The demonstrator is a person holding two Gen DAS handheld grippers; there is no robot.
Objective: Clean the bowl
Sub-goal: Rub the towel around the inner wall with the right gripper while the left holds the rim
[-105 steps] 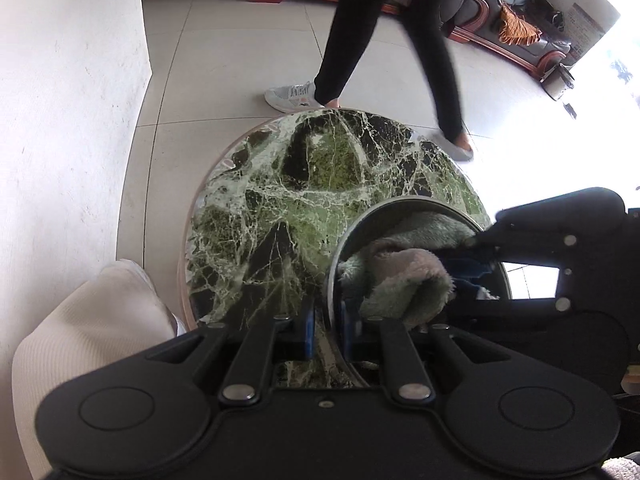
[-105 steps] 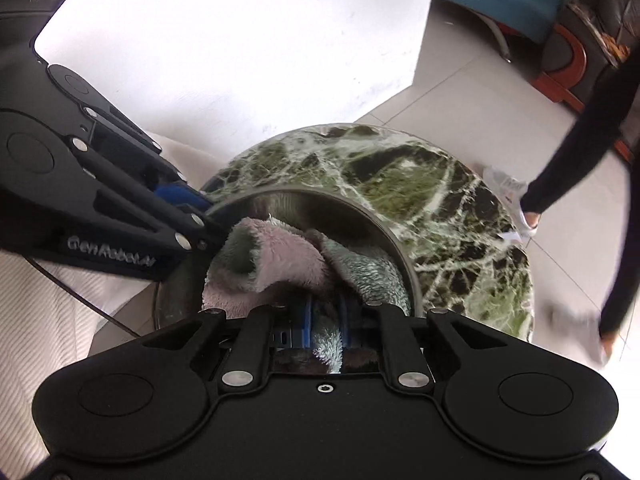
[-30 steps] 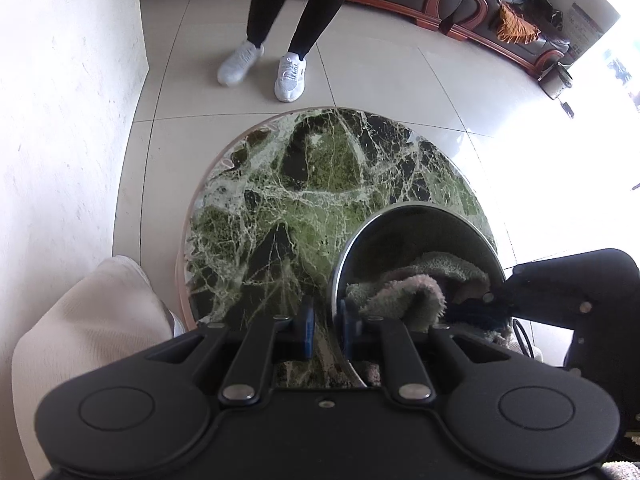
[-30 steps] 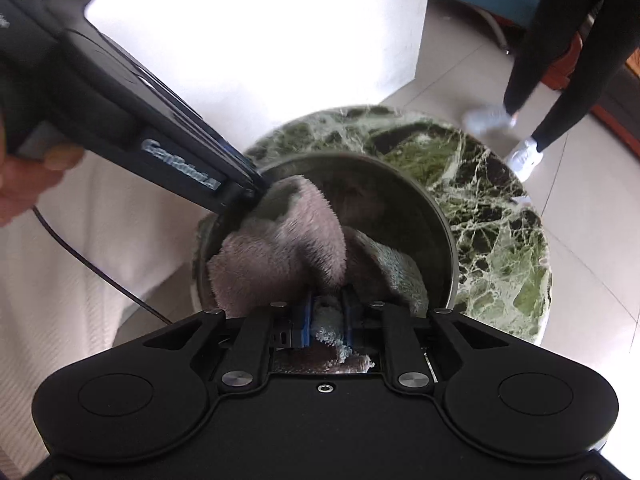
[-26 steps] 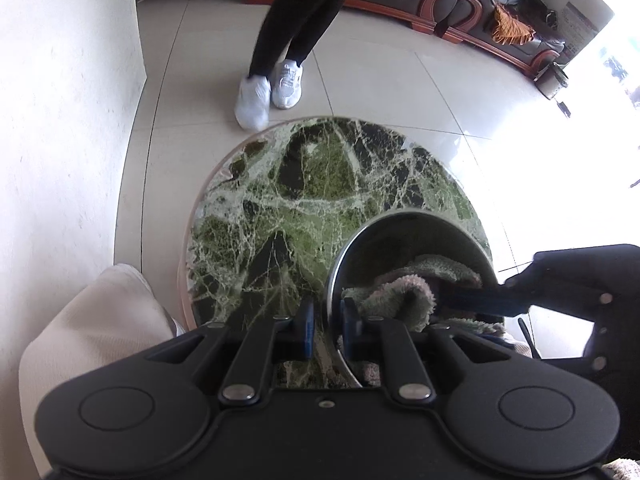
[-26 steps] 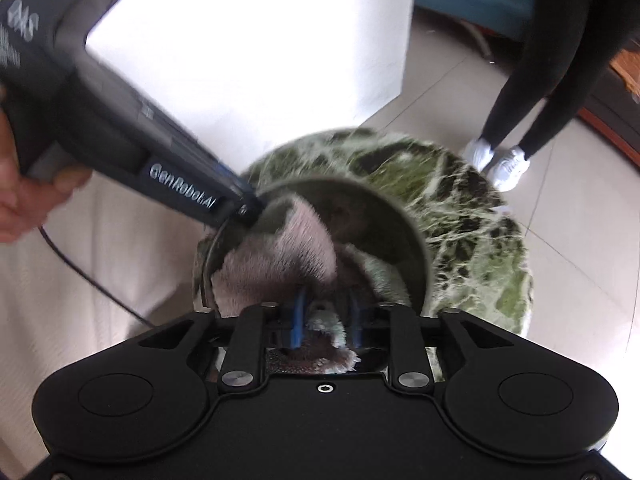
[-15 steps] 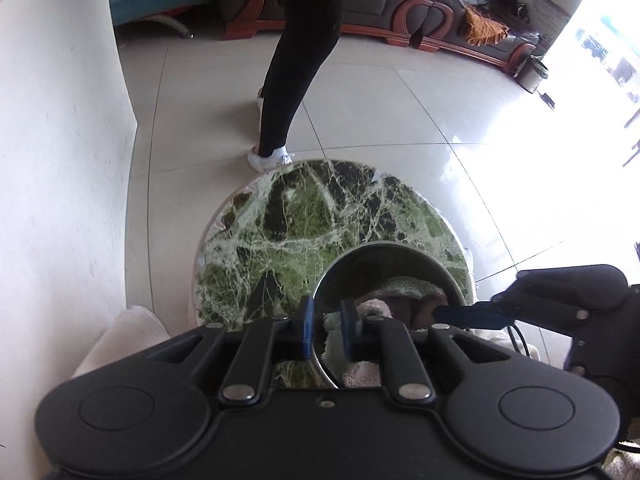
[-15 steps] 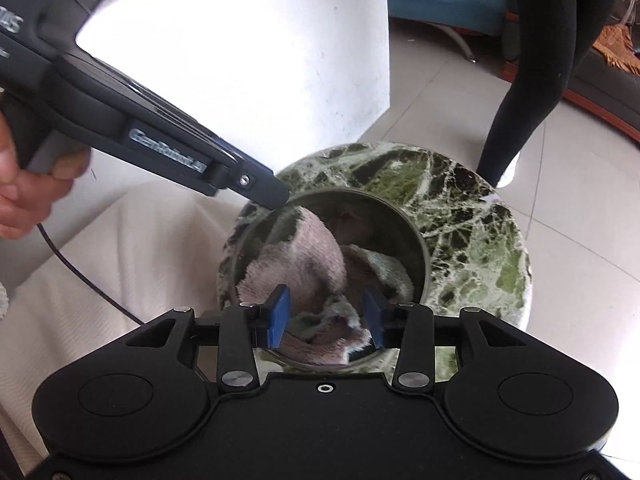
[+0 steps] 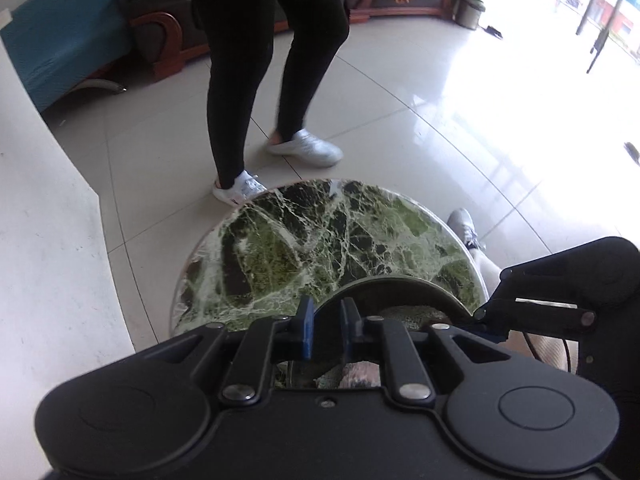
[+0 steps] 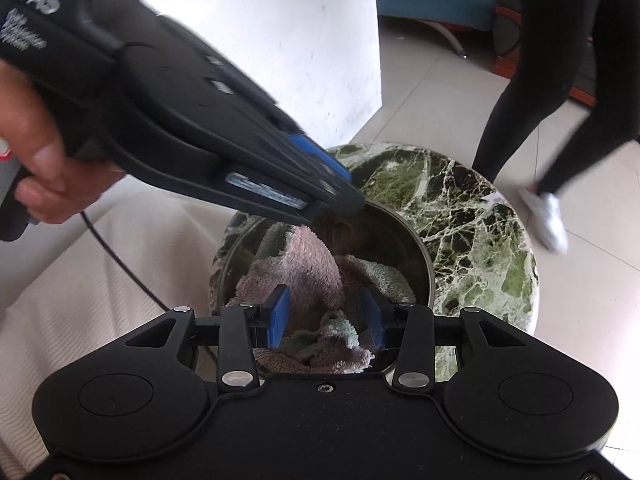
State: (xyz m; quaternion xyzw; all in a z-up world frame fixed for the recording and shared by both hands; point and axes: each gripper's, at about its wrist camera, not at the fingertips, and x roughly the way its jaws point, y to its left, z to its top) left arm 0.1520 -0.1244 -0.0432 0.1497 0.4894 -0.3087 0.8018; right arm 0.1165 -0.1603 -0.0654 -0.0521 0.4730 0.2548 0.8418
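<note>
The floor (image 9: 400, 112) is pale shiny tile, and a white wall (image 10: 280, 40) stands at one side. A person in black leggings (image 9: 260, 60) and white shoes stands on the floor just behind the bench. A cream cloth (image 10: 100, 272) covers something soft beside the bench (what is under it cannot be seen).

The bench (image 9: 320, 240) is round, with a green and white marble top. The bowl (image 10: 404, 228) is shiny metal and sits on the near part of the bench top. Inside the bowl lies a fluffy towel (image 10: 316, 268), pink-brown with some pale green parts, all bunched up.

The left claw (image 9: 327, 320) holds the rim of the bowl between its two blue pads, with only a narrow gap between them. In the right wrist view it comes in from the upper left, held by a hand (image 10: 40, 168), and its tip sits on the far rim of the bowl. A black cable (image 10: 120, 264) trails from it over the cream cloth.

The right claw (image 10: 326, 312) is spread wide, just above the near side of the bowl. Its blue pads (image 10: 278, 310) stand on either side of the towel heap and grip nothing.
</note>
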